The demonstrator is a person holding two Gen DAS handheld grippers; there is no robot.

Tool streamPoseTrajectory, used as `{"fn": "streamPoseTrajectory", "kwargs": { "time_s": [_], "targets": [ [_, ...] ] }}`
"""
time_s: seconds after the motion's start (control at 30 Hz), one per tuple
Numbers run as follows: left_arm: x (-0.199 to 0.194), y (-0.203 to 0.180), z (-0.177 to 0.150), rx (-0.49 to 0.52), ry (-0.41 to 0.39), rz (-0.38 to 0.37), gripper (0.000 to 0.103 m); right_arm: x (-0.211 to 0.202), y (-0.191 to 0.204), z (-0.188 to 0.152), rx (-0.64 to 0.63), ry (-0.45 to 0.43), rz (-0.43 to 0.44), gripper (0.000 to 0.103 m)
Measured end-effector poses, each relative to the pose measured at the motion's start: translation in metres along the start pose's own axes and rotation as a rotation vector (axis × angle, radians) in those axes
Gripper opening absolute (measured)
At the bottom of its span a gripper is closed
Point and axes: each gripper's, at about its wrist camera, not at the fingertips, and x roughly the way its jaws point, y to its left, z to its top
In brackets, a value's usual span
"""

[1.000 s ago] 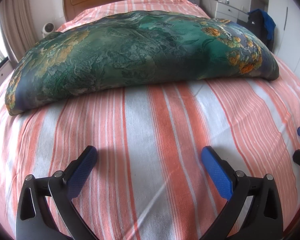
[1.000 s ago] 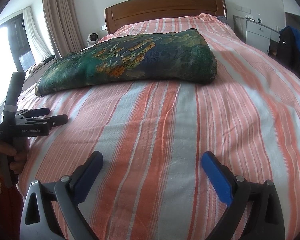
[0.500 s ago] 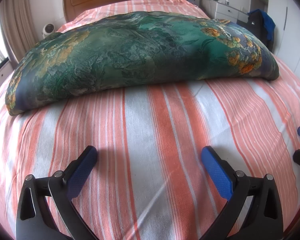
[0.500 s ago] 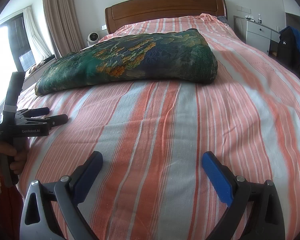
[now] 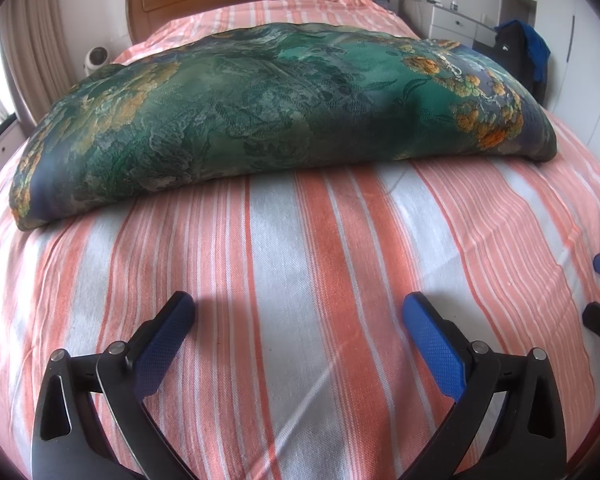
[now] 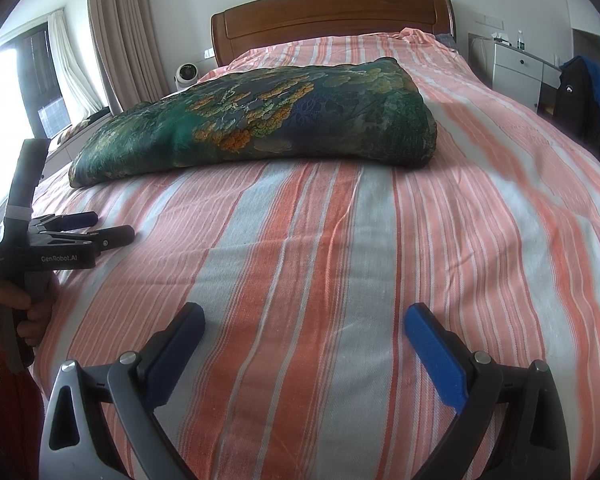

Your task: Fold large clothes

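Observation:
A large green cloth with orange flower patterns (image 5: 268, 112) lies folded into a thick, wide bundle across the middle of the striped bed; it also shows in the right wrist view (image 6: 260, 120). My left gripper (image 5: 298, 312) is open and empty, low over the bedsheet, well short of the bundle's near edge. My right gripper (image 6: 304, 320) is open and empty too, over the sheet nearer the foot of the bed. The left gripper also shows in the right wrist view (image 6: 100, 230), held in a hand at the bed's left side.
The bed has an orange, white and grey striped sheet (image 5: 300, 260) and a wooden headboard (image 6: 332, 16). A white dresser (image 6: 516, 68) and dark and blue clothes on a chair (image 6: 584, 96) stand at the right. Curtains (image 6: 120, 40) and a small fan (image 6: 186, 74) are at the left.

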Motion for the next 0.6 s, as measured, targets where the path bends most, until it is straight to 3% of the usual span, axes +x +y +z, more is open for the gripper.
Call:
{"fn": "streamPoseTrajectory", "kwargs": {
  "time_s": [0.37,0.47,0.6],
  "targets": [
    [-0.020,0.009,0.007,0.007,0.007,-0.039,0.102,-0.006,-0.007,0.002,0.048,-0.006,0.044,0.100],
    [-0.043,0.012,0.023,0.022,-0.066,-0.112,0.102,-0.021,-0.026,0.012,0.167,-0.062,0.086,0.099],
    [-0.059,0.000,0.076,0.105,-0.190,-0.171,0.102,-0.017,-0.066,0.051,0.350,-0.114,0.155,0.099]
  ]
}}
